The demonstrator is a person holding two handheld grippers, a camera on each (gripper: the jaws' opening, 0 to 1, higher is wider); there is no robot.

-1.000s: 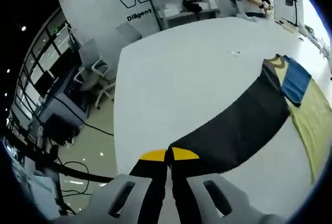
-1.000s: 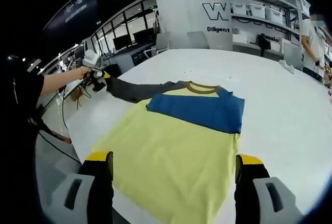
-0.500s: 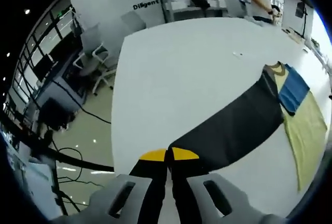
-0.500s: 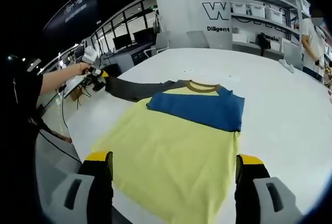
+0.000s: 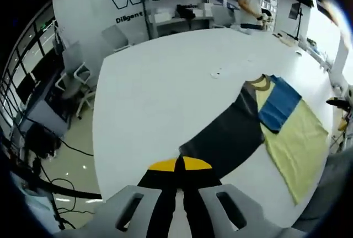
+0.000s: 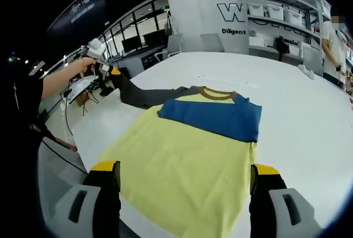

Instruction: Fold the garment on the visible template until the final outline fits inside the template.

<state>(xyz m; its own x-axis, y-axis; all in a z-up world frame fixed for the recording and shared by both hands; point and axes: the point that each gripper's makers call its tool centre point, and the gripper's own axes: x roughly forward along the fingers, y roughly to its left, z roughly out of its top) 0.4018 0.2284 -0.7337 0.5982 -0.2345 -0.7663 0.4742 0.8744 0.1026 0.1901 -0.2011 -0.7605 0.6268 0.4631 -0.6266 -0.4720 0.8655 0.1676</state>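
Left gripper (image 5: 180, 163) is pinched tight on the dark sleeve (image 5: 226, 141) cuff, lifted off the table (image 5: 160, 95); right gripper (image 6: 185, 174) hangs wide open with the yellow shirt (image 6: 187, 166) just ahead between its jaws. Pull too hard and the folded blue sleeve (image 6: 212, 118) could drag loose

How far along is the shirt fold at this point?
Done: the blue sleeve already lies folded across the yellow shirt body. In hand: the left tool is shut on the dark grey sleeve, lifted off the white table and stretched out sideways. The right tool hangs open over the hem. Left: laying that sleeve across, then folding the body.
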